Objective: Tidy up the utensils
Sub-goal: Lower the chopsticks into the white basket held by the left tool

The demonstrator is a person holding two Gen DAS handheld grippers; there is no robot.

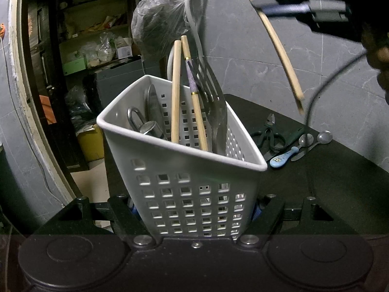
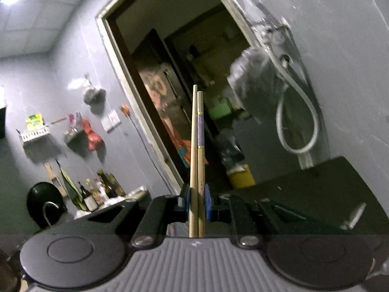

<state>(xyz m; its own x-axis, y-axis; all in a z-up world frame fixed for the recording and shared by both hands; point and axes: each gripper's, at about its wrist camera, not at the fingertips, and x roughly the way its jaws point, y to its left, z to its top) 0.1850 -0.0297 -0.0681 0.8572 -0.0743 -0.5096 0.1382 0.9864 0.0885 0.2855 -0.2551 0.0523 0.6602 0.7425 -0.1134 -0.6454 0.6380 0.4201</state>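
My left gripper (image 1: 194,209) is shut on a white perforated utensil basket (image 1: 184,170) and holds it by its lower part. The basket holds two wooden chopsticks (image 1: 176,92), a slotted metal spatula (image 1: 211,97) and other metal utensils. My right gripper (image 2: 196,200) is shut on a pair of chopsticks (image 2: 197,146), one with a purple band, pointing upward. In the left wrist view the right gripper's body sits at the top right and the chopsticks (image 1: 279,46) hang down from it, above and right of the basket.
On the black table (image 1: 340,182) lie black scissors (image 1: 269,136), a blue-handled spoon (image 1: 284,158) and a metal spoon (image 1: 321,138). Behind are a grey tiled wall, a tap with a hose (image 1: 192,12), a hanging plastic bag (image 1: 158,22) and an open doorway.
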